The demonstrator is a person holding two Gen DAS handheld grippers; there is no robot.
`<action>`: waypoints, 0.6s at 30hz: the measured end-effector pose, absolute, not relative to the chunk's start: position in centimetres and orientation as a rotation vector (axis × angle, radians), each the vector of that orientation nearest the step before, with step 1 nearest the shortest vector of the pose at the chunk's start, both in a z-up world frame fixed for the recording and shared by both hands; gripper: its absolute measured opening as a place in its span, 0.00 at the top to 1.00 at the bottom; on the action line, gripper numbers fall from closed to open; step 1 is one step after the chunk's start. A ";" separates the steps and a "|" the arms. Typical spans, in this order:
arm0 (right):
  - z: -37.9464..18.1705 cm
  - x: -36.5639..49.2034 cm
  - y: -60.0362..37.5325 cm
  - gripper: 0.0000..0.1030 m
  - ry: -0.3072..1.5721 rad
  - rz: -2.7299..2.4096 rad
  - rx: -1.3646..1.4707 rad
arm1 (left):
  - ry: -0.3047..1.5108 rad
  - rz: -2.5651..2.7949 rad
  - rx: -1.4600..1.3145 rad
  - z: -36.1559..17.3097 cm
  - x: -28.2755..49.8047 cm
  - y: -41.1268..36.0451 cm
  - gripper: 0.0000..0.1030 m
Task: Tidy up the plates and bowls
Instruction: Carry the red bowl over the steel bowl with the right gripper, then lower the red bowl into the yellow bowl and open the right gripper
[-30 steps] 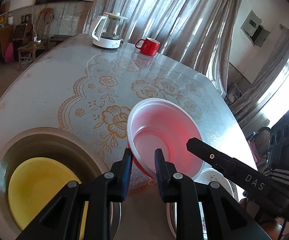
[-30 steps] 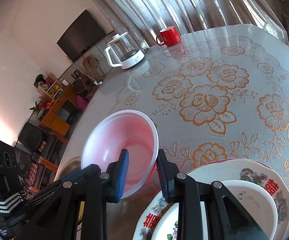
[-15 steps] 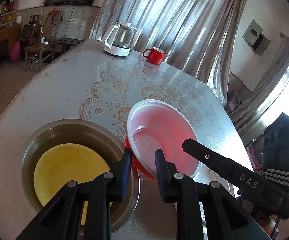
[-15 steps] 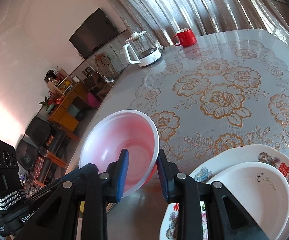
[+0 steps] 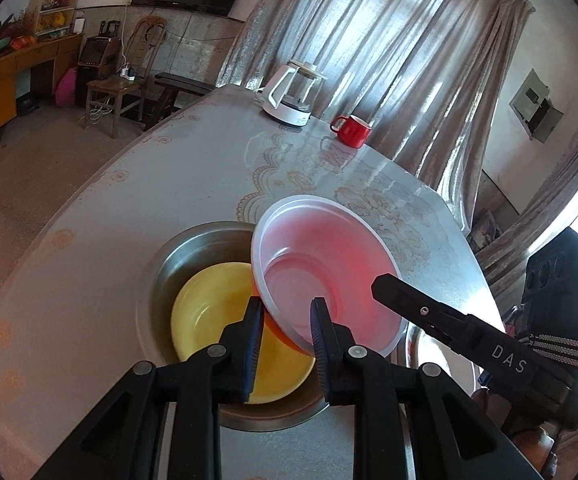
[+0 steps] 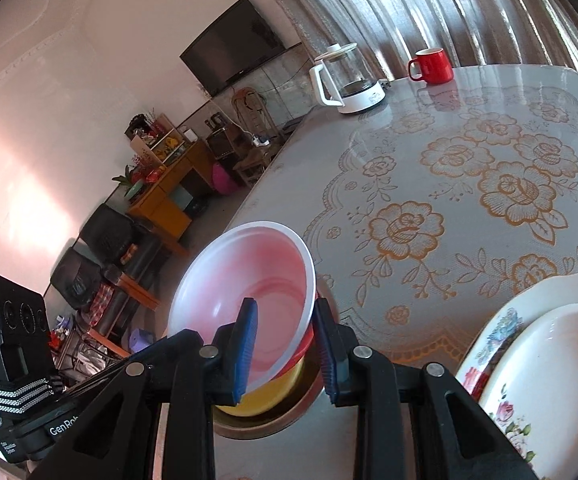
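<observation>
Tongs on both sides, left tongs [image 5: 284, 338] and right tongs [image 6: 285, 346], grasp the red bowl [image 5: 321, 276] by opposite rims. It hangs tilted over the steel basin [image 5: 169, 276], directly above the yellow bowl [image 5: 205, 312], so nesting likely calls for lowering.

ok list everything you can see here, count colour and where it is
red bowl: 1, red outside, pale inside, held tilted above the steel basin, both grippers on its rim
yellow bowl: 1, yellow, inside the steel basin
steel basin: 1, silver, near table edge
plates: 2 stacked, white with floral print, right of the basin
kettle: 1, glass with white base, far end of table
mug: 1, red, beside the kettle
table: 1, grey cloth with gold flowers
left gripper: 1, black with blue pads, shut on the bowl rim
right gripper: 1, same, shut on the opposite rim
</observation>
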State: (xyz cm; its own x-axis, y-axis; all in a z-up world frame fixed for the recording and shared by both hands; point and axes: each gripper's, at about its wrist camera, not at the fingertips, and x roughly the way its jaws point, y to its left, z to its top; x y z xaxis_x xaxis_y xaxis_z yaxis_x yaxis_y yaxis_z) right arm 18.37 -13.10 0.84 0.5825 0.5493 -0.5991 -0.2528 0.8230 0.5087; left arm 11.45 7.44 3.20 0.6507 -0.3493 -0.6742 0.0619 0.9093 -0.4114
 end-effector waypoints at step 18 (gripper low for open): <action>-2.1 18.3 -9.0 0.72 0.909 0.511 0.320 | 0.876 -0.195 -0.433 0.5 10.2 10.3 0.78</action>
State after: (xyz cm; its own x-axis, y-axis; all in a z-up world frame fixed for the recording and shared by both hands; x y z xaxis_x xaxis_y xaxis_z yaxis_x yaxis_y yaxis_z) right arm 18.29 -9.02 -2.08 0.5085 0.5468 -0.6652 -0.2837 0.8357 0.4702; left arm 10.24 10.27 0.52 0.6294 -0.3385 -0.6995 -0.0103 0.8965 -0.4430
